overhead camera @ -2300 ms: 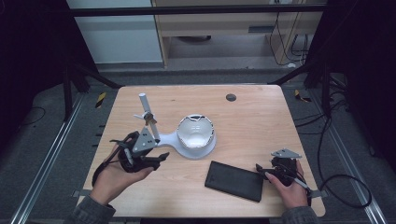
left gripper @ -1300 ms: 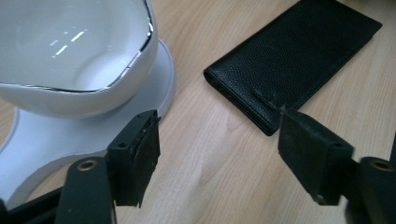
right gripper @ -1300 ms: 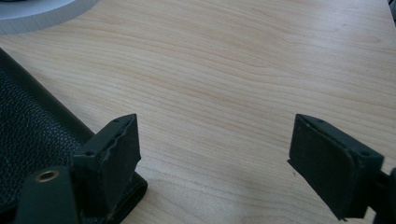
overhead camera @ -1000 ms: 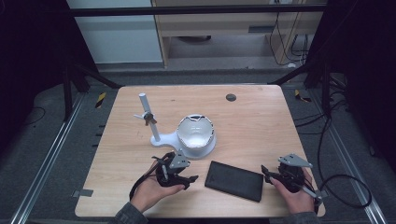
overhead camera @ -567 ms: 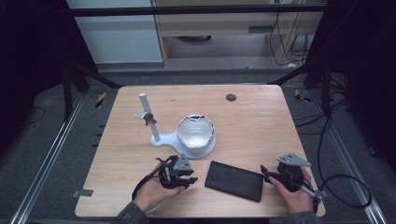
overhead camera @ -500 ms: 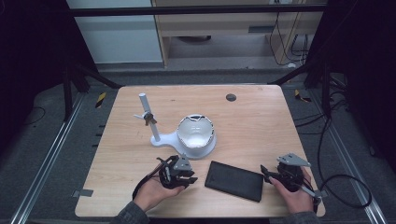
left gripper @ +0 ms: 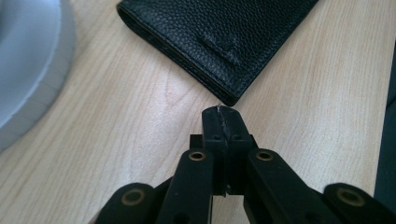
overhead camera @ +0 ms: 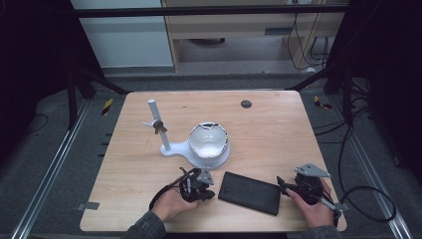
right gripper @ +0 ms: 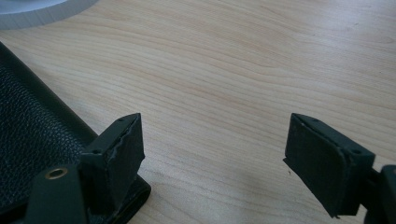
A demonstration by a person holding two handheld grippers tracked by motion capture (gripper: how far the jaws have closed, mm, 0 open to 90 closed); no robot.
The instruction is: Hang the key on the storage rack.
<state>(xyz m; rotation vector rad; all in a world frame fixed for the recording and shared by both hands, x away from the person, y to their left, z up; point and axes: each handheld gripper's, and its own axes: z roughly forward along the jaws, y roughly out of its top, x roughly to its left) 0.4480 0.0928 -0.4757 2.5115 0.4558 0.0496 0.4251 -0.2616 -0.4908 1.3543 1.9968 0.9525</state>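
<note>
Left gripper view: my left gripper [left gripper: 223, 113] jaws just closed, empty, tips at black leather wallet [left gripper: 219, 42] corner; right gripper [right gripper: 212, 158] open beside wallet. Ready to nudge.

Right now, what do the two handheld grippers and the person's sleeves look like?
Both are black. The left gripper has linked arms with brass-coloured pivot rivets and worn pad edges. The right gripper has thick, wedge-shaped black pads. Each carries a grey three-cornered plate and trails a black cable. The sleeves are dark grey.
</note>
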